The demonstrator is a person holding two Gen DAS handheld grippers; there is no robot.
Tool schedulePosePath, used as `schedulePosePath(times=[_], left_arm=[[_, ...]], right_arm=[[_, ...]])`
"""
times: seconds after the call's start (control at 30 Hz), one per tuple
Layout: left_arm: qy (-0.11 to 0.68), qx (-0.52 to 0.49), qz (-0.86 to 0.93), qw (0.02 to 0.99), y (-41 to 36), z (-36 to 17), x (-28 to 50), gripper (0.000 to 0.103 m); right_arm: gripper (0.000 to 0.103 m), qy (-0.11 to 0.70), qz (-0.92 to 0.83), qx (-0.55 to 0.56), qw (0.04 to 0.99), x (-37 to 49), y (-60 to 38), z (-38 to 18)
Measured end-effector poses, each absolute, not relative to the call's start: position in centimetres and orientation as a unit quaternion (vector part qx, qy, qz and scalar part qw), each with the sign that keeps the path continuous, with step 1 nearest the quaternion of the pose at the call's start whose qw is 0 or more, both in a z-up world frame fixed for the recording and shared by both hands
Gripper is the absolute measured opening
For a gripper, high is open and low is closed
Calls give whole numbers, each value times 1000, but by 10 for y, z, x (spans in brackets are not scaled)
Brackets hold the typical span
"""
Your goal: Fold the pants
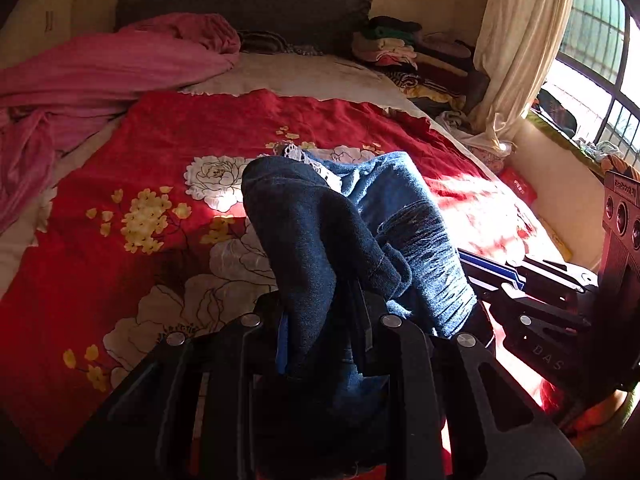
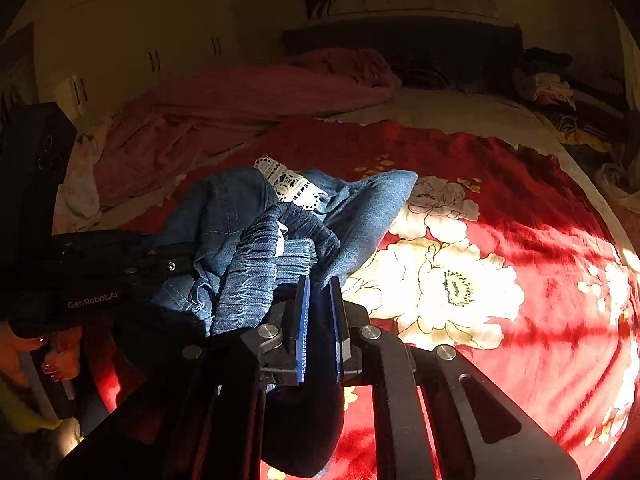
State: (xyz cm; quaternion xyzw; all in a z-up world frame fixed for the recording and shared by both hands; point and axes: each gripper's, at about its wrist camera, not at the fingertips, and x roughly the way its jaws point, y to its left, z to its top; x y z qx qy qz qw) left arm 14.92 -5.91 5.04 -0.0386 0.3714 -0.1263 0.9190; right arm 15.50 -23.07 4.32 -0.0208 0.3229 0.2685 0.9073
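Observation:
Blue denim pants (image 1: 360, 224) with a white lace trim (image 1: 296, 156) lie bunched on a red flowered bedspread (image 1: 160, 184). My left gripper (image 1: 324, 320) is shut on a dark fold of the pants near the bed's front edge. My right gripper (image 2: 320, 312) is shut on another part of the pants (image 2: 248, 232), close beside the left one. The right gripper also shows at the right of the left wrist view (image 1: 532, 280). The left gripper shows at the left of the right wrist view (image 2: 100, 272). The lace trim (image 2: 288, 182) sits at the far end of the bunch.
A pink blanket (image 1: 100, 76) is heaped at the bed's far left. Stacked clothes (image 1: 404, 48) sit at the far right by the headboard (image 1: 240, 12). A curtain (image 1: 516, 44) and a window (image 1: 592, 52) are to the right. Wardrobe doors (image 2: 132, 48) stand at the left.

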Motion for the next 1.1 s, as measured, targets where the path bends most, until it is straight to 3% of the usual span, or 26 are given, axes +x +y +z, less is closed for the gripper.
schedulePosePath(times=[0.4, 0.8, 0.9, 1.03, 1.1], left_arm=[[369, -29, -106, 923, -60, 49, 224, 16], [411, -16, -89, 907, -47, -1, 257, 16], [418, -20, -83, 904, -41, -11, 255, 21], [413, -16, -69, 908, -36, -14, 248, 37], [412, -12, -62, 909, -34, -14, 245, 44]], right_arm=[[9, 330, 244, -28, 912, 227, -214, 41], [12, 381, 207, -28, 901, 258, -211, -3], [13, 401, 197, -16, 895, 263, -219, -15], [28, 415, 175, -8, 893, 262, -227, -24], [43, 418, 162, -8, 894, 260, -230, -26]])
